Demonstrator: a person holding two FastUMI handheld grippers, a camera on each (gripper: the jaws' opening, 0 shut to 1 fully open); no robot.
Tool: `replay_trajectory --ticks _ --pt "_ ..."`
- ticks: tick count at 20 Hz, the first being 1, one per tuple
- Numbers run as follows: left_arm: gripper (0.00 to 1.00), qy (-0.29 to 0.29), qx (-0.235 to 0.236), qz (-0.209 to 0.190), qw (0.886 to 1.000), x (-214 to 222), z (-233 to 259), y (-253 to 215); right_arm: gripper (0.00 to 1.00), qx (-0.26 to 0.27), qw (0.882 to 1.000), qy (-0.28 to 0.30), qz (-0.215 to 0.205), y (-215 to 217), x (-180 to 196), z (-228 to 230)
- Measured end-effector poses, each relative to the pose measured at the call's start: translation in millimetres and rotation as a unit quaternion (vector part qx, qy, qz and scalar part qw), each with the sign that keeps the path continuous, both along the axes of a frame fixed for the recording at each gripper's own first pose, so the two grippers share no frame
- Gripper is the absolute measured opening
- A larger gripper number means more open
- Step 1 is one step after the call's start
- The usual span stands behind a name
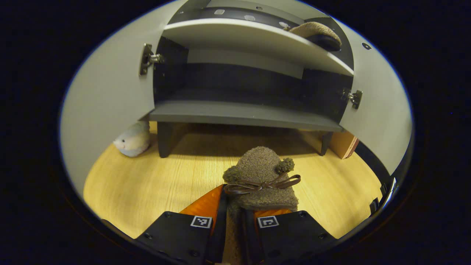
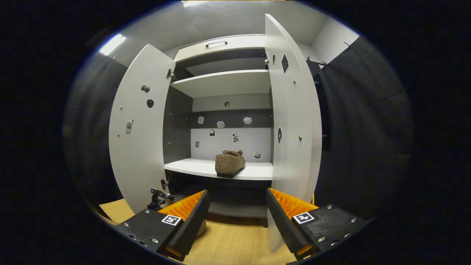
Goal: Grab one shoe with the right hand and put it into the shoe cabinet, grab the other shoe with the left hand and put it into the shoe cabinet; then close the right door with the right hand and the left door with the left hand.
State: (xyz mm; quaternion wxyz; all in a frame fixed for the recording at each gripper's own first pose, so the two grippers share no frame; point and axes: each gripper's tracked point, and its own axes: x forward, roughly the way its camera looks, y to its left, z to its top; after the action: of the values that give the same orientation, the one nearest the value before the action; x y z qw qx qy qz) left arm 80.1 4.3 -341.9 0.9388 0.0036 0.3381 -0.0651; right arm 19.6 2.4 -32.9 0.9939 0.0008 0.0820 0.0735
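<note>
**In front of the open cabinet: one slipper shelved, one in the left jaws**

At the bottom of the left gripper view we see the left gripper [image 1: 235, 217] with its jaws drawn close together on the heel end of a brown fuzzy slipper [image 1: 263, 176], both fingers pressing its sides. The slipper is a woolly, nubbly brown, rounded at the toe, with two small pompom ears and a thin dark-brown ribbon bow [image 1: 262, 184] tied across its top. Its toe points away from us toward the shoe cabinet [image 1: 243, 114], over the pale wooden desk [image 1: 147, 184]. We cannot tell whether it rests on the desk or is lifted just clear of it.

The second slipper [image 2: 229, 163], of the same brown fleece with little ears, sits on the white middle shelf [image 2: 191, 167] of the cabinet, toward its right half, on a dark sole. In the left gripper view it appears at the far right of that shelf.

In the right gripper view the right gripper [image 2: 237, 209] has its jaws spread wide with nothing between them, facing the cabinet. Both doors stand open: the left door [image 2: 138, 147] swung out wide, the right door [image 2: 290, 121] nearly edge-on to us.

A small pale plush toy [image 1: 133, 140] lies on the desk at the foot of the left door.
</note>
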Motion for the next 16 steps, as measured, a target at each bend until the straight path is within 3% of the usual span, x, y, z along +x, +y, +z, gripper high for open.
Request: replay_trajectory --ticks 6,13,14,15,16 --pt "0.31 -0.093 0.01 0.041 0.995 -0.9 155.0 2.8 0.94 0.01 1.0 0.001 0.012 10.9 0.6 -2.5" --pt "0.31 -0.171 -0.019 0.045 0.984 100.2 338.6 -5.4 0.94 0.014 1.0 -0.003 0.018 13.3 -7.1 3.2" --pt "0.31 -0.183 -0.019 0.047 0.982 59.9 345.8 -17.7 0.94 0.014 1.0 -0.004 0.015 10.7 -9.4 3.3" --pt "0.3 -0.191 -0.015 0.049 0.98 137.6 371.0 2.1 0.94 0.014 1.0 -0.004 0.011 8.0 -12.3 3.3" --pt "0.3 -0.2 -0.011 0.05 0.978 160.9 378.0 -11.9 0.94 0.013 1.0 -0.004 0.006 5.1 -14.2 4.1"
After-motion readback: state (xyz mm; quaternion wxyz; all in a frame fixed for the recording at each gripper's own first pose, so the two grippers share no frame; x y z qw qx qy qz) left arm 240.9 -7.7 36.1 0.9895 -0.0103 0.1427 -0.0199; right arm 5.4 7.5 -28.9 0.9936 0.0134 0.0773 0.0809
